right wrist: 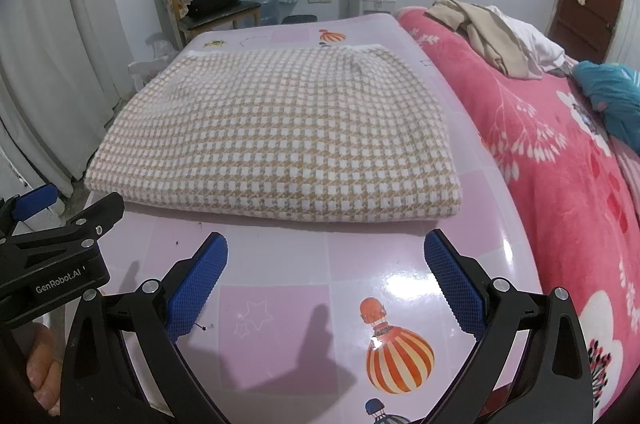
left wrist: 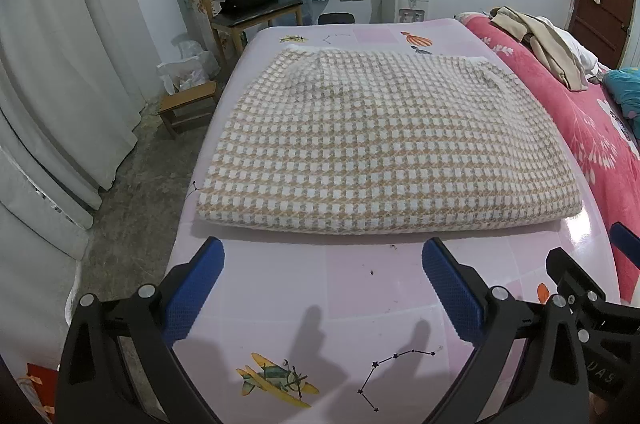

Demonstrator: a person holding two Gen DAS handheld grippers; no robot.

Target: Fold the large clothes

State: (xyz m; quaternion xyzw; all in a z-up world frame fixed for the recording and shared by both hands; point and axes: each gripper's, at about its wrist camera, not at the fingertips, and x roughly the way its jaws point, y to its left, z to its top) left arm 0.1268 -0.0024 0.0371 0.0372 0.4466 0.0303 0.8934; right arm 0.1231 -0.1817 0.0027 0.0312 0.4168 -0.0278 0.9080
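Folded checked garment [left wrist: 360,140], tan/white houndstooth knit, lies flat on pink patterned tabletop [left wrist: 360,284], roughly centred, occupying most of the far half. Shape approx. rectangular, narrowing toward far end; long axis appears to run side to side across the table, though fisheye distortion makes this uncertain. Thick folded edge faces the grippers; white trim edge faces the far wall. Left gripper [left wrist: 322,264] sits above bare tabletop just short of garment's near edge, blue pads [left wrist: 192,296] spread wide, nothing between them, no contact w/ fabric. Right gripper [right wrist: 326,260] likewise spread wide and empty, near the garment's near edge, not touching. Right view also shows garment [right wrist: 280,136] w/ its near right corner squared. Pink floral bedspread [right wrist: 560,164] runs along the garment's right side, beige clothing [right wrist: 480,28] heaped on it beyond the garment's far right corner. Wooden chair [left wrist: 244,8] stands beyond garment's far left corner.
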